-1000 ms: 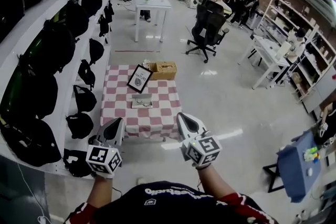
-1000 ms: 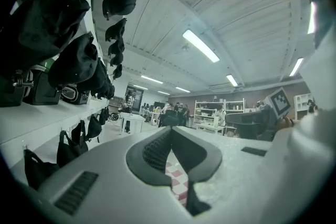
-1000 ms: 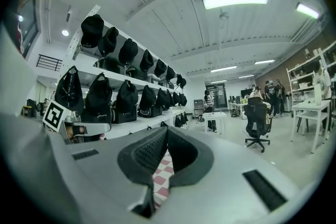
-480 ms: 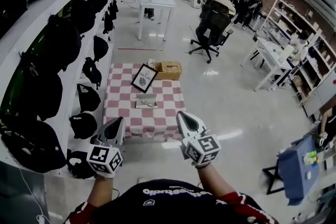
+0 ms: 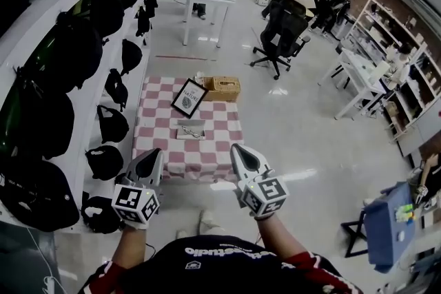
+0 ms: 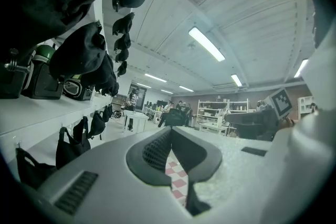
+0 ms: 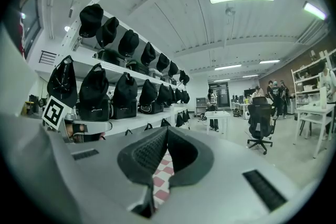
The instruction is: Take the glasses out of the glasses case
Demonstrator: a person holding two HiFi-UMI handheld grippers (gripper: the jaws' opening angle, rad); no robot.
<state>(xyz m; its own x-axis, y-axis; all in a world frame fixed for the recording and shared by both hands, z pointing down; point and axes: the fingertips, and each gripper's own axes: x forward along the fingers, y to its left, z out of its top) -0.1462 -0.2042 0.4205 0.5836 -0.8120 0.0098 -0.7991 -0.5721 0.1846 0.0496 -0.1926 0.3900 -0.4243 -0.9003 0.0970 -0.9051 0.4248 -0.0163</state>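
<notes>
— Between the jaws of the left gripper [image 6: 172, 136] and of the right gripper [image 7: 167, 132], is anything held?

— Nothing is held. Both pairs are seen pressed together at the tips, and only checked cloth [image 5: 207, 148] is glimpsed beyond them.

— Where is the glasses case [image 5: 191, 129] placed from them?

— Ahead and lower, on that cloth, well apart from both tips and roughly midway between the two lines of aim. Neither gripper can be called nearer. Its long side appears to be laid across the view. Whether it is open cannot be told.

— How are the grippers carried?

— Both are held about level, side by side, pointed toward the cloth. A forward, lowering reach is judged to be required.
</notes>
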